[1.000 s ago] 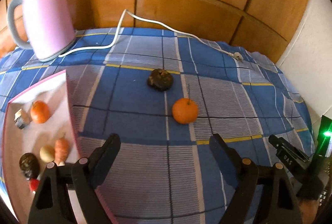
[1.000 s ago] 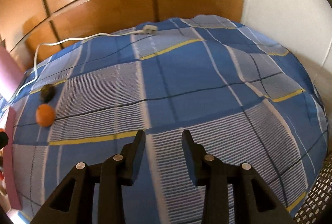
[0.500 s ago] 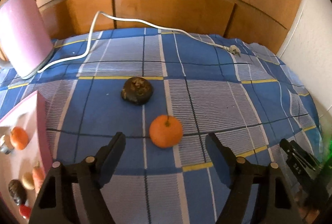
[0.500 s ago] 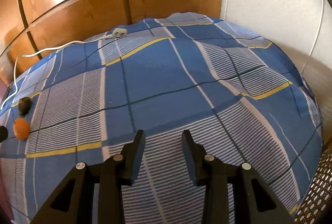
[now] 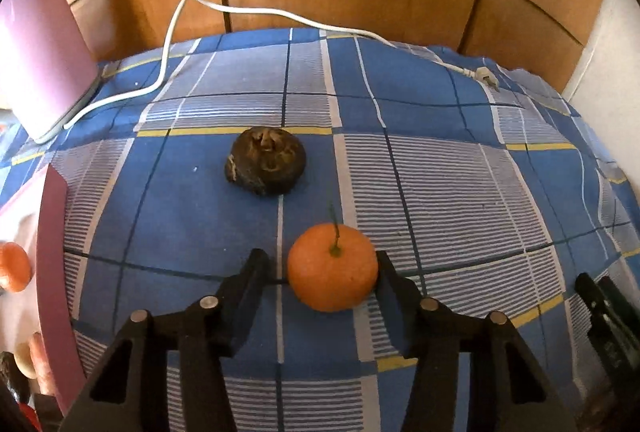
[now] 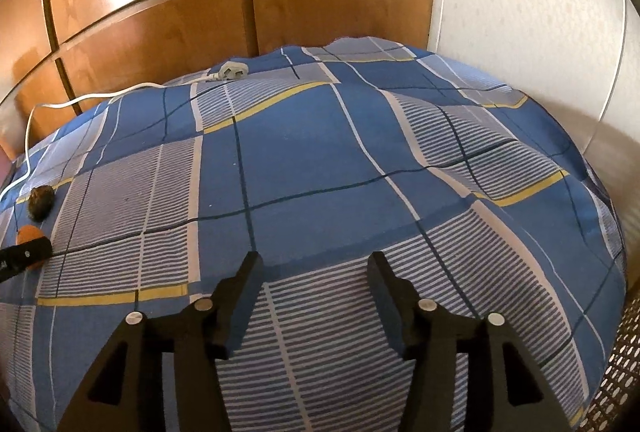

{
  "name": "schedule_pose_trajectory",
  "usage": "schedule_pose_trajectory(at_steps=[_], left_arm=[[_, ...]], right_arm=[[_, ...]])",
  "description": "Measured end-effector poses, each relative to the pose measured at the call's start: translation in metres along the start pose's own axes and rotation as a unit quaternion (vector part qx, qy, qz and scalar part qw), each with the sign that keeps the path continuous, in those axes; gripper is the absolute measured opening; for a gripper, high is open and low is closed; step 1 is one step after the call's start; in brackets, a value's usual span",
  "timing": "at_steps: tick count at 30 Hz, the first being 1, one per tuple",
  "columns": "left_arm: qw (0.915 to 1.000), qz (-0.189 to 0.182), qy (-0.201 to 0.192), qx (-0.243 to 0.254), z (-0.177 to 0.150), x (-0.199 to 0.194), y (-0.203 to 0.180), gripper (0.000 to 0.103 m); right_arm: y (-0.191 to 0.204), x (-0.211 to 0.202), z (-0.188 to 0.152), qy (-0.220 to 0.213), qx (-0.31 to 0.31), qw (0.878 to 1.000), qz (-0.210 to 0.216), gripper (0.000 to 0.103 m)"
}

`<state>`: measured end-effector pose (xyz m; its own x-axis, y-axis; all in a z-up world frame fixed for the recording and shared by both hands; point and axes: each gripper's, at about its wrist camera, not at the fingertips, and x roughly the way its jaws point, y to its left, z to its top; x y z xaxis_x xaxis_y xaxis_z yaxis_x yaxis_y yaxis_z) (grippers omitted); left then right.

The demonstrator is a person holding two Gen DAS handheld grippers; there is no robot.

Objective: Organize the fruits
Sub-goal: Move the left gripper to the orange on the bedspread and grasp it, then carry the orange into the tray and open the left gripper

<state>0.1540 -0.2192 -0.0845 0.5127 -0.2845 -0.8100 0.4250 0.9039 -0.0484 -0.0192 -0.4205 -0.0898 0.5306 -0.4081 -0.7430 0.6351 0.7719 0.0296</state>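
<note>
An orange (image 5: pixel 333 268) with a short stem lies on the blue checked cloth (image 5: pixel 440 192), between the fingers of my left gripper (image 5: pixel 320 264). The jaws are closing: the right finger (image 5: pixel 386 272) touches the orange, while a gap remains at the left finger (image 5: pixel 256 268). A dark brown wrinkled fruit (image 5: pixel 266 165) sits just beyond it. In the right wrist view both fruits show at the far left, the orange (image 6: pixel 30 231) and the dark fruit (image 6: pixel 41 197). My right gripper (image 6: pixel 314 268) hovers over bare cloth, jaws opening, nothing between them.
A pink tray (image 5: pixel 52 272) at the left edge holds several small fruits, among them an orange one (image 5: pixel 14 266). A pink kettle (image 5: pixel 40 52) stands at the back left, its white cord (image 5: pixel 240 8) ending in a plug (image 5: pixel 486 76). Wooden panels rise behind.
My left gripper has moved forward and down until the orange lies between its fingers, and its jaws have narrowed. The right gripper's jaws have spread wider.
</note>
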Motion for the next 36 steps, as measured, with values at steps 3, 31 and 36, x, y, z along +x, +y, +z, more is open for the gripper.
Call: schedule_pose_trajectory(at_steps=[3,31,36], left_arm=[[0.9999,0.001,-0.006,0.012,-0.002,0.0,-0.001,0.052],[0.9968,-0.018,-0.041,-0.066,-0.031,-0.096,0.05,0.04],[0.994,0.001,-0.069,-0.085,-0.034,-0.12,0.073,0.04]], right_arm=[[0.003,0.001,0.0,-0.002,-0.006,1.0,-0.003,0.06],[0.004,0.001,-0.003,-0.009,-0.013,1.0,-0.005,0.062],[0.004,0.001,-0.003,-0.009,-0.014,1.0,-0.006,0.062]])
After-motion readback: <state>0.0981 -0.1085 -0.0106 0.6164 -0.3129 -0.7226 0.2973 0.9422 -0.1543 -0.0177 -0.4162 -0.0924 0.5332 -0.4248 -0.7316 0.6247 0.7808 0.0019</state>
